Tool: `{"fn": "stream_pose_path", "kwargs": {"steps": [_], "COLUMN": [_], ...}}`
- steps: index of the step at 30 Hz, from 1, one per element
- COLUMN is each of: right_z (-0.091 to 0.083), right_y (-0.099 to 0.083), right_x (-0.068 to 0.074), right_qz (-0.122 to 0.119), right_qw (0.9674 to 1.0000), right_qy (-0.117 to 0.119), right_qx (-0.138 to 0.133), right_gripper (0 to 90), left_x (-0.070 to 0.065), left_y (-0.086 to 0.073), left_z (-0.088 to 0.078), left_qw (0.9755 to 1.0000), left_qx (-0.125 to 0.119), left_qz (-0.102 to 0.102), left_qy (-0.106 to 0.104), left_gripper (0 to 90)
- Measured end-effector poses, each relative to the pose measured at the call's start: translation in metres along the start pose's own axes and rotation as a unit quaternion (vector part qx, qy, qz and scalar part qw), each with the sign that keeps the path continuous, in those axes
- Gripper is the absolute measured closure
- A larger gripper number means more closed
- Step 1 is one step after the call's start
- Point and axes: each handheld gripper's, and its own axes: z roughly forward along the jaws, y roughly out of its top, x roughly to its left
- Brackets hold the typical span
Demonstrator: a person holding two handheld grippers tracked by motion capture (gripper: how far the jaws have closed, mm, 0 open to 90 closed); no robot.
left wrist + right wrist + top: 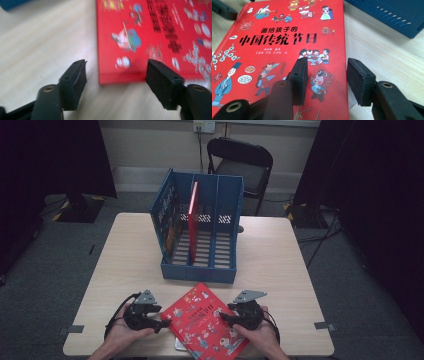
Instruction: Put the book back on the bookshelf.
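Book (205,324) flat at table (280,255) near edge, left tool (162,324) and right tool (224,319) both apart, flanking it.

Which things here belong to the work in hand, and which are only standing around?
In the work:
- red picture book flat on the table
- left gripper, jaws open
- right gripper, jaws open over the book's edge
- blue file rack

Standing around:
- black folding chair
- red book upright in the rack
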Motion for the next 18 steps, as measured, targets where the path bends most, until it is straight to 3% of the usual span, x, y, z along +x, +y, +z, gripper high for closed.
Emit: {"fn": "stream_pose_path", "kwargs": {"steps": [3,6,10,18], "right_z": [-0.003,-0.005,-0.007,-0.012], "right_y": [-0.002,-0.004,-0.006,-0.010], "right_x": [0.001,0.000,0.000,0.001], "right_qz": [0.000,0.002,0.005,0.004], "right_qw": [1.0000,1.0000,1.0000,1.0000], "right_qy": [-0.002,0.000,-0.001,-0.003], "right_qx": [0.002,0.001,0.000,0.001], "right_gripper": [53.5,55.8,56.6,56.6], "left_x": [0.001,-0.001,-0.002,0.000], "left_y": [0.001,-0.002,-0.009,-0.004], "left_z": [0.001,-0.005,-0.005,-0.001], "left_qw": [0.9999,0.9999,0.9997,0.9997], "left_qx": [-0.001,0.005,0.023,0.014], "left_qz": [-0.010,-0.004,-0.003,-0.013], "left_qy": [0.000,-0.008,0.001,0.017], "left_gripper": [36.7,39.1,38.4,38.7]}}
